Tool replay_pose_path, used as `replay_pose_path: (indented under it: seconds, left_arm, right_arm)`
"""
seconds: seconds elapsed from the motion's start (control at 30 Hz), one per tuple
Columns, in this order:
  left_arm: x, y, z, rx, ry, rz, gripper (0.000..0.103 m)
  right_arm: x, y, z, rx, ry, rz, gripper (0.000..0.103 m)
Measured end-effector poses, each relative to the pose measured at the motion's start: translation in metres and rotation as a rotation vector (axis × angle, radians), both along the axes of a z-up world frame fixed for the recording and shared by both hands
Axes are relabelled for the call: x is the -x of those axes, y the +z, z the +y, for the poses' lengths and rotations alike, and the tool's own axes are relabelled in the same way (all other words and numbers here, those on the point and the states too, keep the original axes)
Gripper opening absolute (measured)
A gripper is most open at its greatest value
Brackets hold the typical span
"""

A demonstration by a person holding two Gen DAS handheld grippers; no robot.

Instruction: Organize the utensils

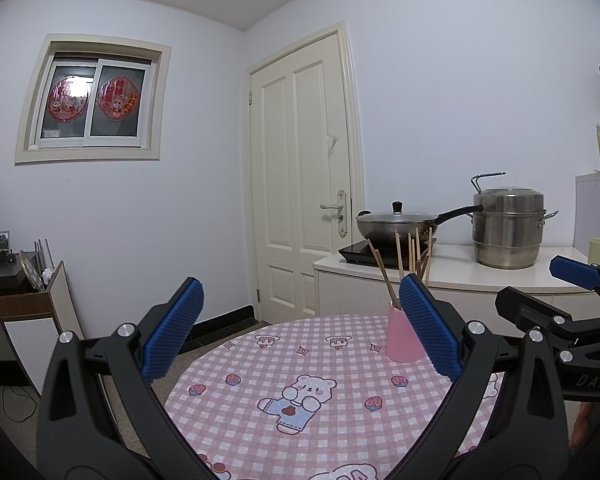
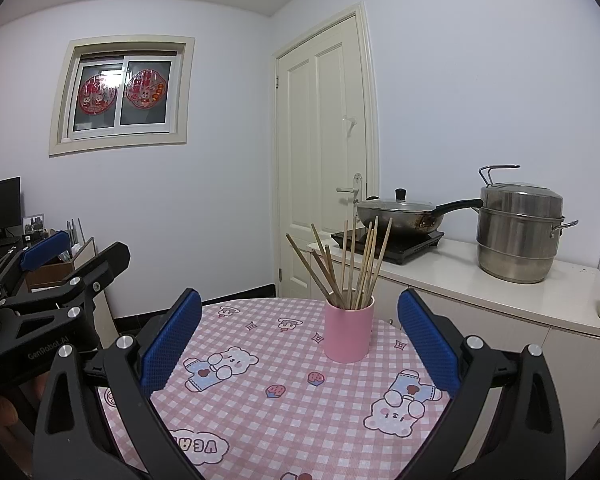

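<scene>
The chopsticks all stand bundled in the pink cup on the round worktop with its pink checked bear-print cloth, and no loose utensil shows on the cloth in either view, so the job looks near its end or at a pause between pieces. Both sets of tongs are released and carry nothing: the right tongs gape wide with blue pads on either side of the picture, and the left tongs stand spread the same way. If another stick has to go in, the sound way is to pinch it near the upper third, keep it close to upright, and lower the tip into a gap among the others, since the bundle fans out and a slanted entry would likely knock the cup, which looks light and could tip. From the right wrist, the cup sits ahead of the tongs and slightly right of their midline, nearer the right pad but apart from both. From the left wrist, the cup lies far to the right, partly hidden behind the right pad, so whether they touch cannot be told there. The right tongs look better placed for any further reach to the cup.
</scene>
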State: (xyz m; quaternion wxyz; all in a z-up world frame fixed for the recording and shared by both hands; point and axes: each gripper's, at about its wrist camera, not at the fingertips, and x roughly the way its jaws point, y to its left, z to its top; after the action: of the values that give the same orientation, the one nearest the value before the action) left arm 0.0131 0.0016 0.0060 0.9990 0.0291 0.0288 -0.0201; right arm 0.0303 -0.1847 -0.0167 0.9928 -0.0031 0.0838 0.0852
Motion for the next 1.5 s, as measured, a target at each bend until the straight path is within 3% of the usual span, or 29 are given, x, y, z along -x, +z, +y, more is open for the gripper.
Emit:
replay_pose_path:
  seconds: [1.5]
  left_arm:
    - [-0.0019,-0.0058,-0.0020,-0.005,0.002,0.020,0.096]
  right_arm:
    - [-0.0004,-0.0053,-0.0021,-0.001,-0.003,0.021,0.095]
